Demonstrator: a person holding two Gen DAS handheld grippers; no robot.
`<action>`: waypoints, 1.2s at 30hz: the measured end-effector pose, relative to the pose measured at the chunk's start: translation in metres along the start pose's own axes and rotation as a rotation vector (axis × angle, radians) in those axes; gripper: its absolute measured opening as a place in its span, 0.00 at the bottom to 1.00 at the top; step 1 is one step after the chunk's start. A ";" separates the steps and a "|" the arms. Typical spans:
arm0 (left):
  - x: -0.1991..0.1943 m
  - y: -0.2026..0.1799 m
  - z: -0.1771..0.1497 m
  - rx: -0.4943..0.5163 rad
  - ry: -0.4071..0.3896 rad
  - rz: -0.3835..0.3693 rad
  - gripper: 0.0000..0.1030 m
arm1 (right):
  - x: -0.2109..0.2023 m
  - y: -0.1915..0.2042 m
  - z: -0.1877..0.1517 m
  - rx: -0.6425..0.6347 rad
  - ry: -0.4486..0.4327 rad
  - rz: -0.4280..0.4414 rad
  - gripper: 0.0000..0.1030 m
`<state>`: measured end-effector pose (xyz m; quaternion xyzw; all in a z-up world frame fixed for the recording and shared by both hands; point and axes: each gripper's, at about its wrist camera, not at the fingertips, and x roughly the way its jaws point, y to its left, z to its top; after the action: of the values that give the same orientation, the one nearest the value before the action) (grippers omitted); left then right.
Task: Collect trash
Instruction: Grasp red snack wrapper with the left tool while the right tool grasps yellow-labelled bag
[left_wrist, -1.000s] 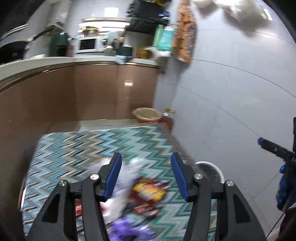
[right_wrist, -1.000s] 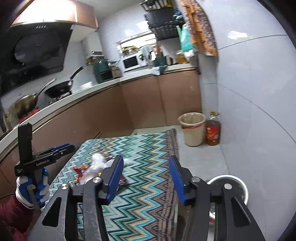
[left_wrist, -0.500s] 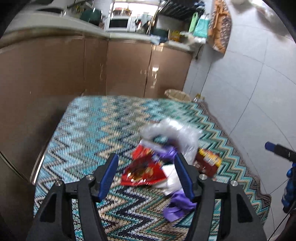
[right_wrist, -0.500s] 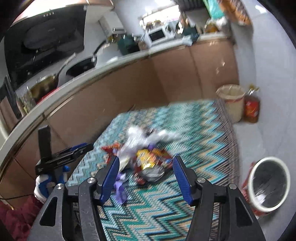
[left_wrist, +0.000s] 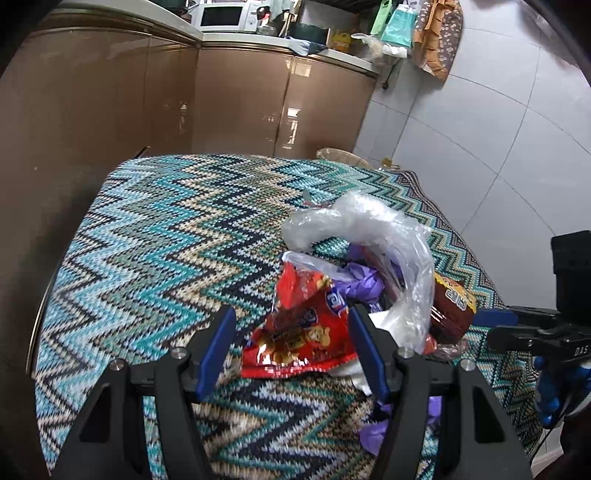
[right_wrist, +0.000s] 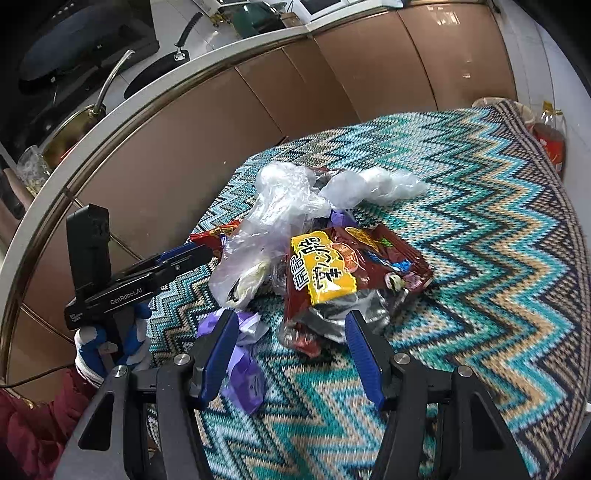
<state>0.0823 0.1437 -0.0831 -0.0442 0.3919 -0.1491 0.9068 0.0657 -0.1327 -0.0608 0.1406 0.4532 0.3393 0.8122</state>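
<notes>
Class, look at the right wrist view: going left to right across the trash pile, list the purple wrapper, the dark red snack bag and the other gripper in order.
Left gripper → purple wrapper → dark red snack bag.

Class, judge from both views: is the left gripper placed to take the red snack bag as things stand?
Probably yes. The left gripper is open, and the red snack bag lies between its fingers on the cloth. A clear plastic bag drapes behind it, not across the near edge.
</notes>
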 end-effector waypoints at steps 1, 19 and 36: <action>0.003 0.001 0.001 0.000 0.001 -0.004 0.60 | 0.001 0.000 0.001 -0.001 0.004 0.003 0.56; 0.015 0.019 0.009 -0.062 -0.024 -0.105 0.06 | 0.012 0.004 0.021 -0.038 -0.032 0.022 0.05; -0.073 0.002 0.007 -0.058 -0.159 -0.050 0.03 | -0.051 0.032 0.008 -0.119 -0.150 0.001 0.04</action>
<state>0.0409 0.1676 -0.0276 -0.0917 0.3217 -0.1565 0.9293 0.0404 -0.1433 -0.0072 0.1172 0.3699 0.3545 0.8507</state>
